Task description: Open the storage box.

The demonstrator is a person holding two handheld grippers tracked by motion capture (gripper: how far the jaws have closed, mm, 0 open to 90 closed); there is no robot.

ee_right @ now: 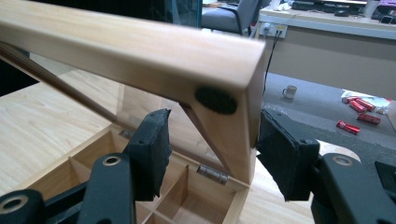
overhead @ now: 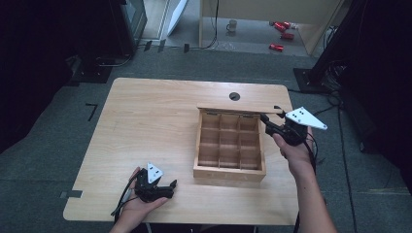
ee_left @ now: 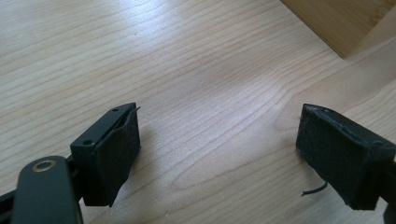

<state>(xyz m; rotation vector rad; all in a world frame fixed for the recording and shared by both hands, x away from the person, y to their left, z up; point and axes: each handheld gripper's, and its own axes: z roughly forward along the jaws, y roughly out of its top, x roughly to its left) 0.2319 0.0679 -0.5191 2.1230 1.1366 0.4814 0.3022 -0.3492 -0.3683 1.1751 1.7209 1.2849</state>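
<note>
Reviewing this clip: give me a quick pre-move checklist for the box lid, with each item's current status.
1. Right gripper straddles the lid frame at its corner: ok.
2. Pads firmly clamped on the lid: cannot tell.
3. Lid raised, box compartments exposed: ok.
4. Compartments empty: ok.
5. Left gripper open, resting away from the box over the table: ok.

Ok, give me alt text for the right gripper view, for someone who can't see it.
Two black jaws of the right gripper straddle the corner of a raised wooden lid, one pad touching its edge, the other a little apart. Below lies the open wooden box with empty compartments and a metal hinge. Beyond, red cans and a mug sit on the floor.
</note>
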